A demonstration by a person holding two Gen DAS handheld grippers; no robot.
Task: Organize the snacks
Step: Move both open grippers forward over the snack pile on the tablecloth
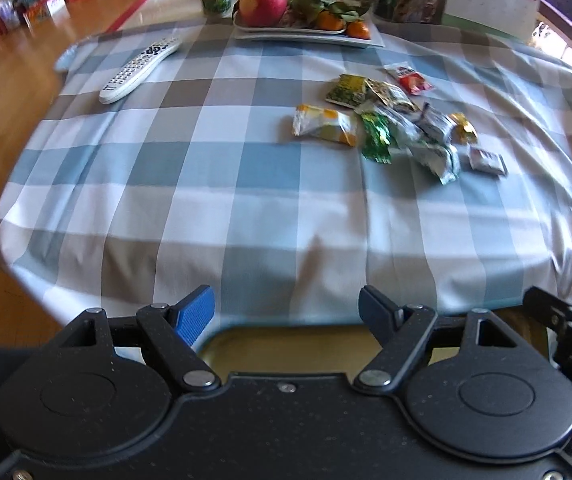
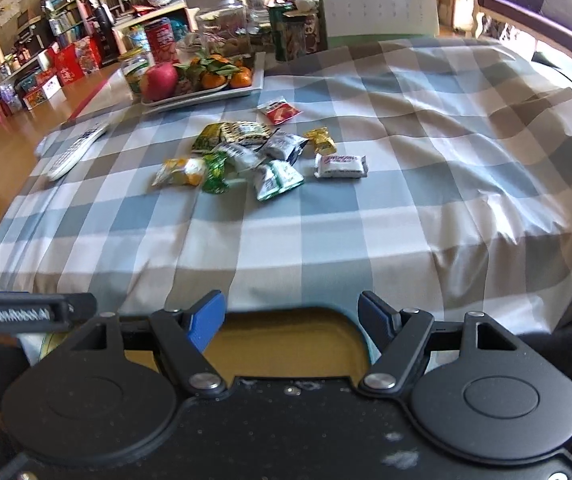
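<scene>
A loose pile of small snack packets lies on the checked tablecloth, to the right of centre in the left wrist view and at centre in the right wrist view. It holds an orange-and-white packet, green packets, a red packet, a gold one and a white bar. My left gripper is open and empty at the near table edge, well short of the pile. My right gripper is open and empty too, also at the near edge.
A white tray with an apple and tangerines stands behind the snacks. A white remote lies at the left. Jars, tins and a desk calendar crowd the far side. A yellow surface shows below the table edge.
</scene>
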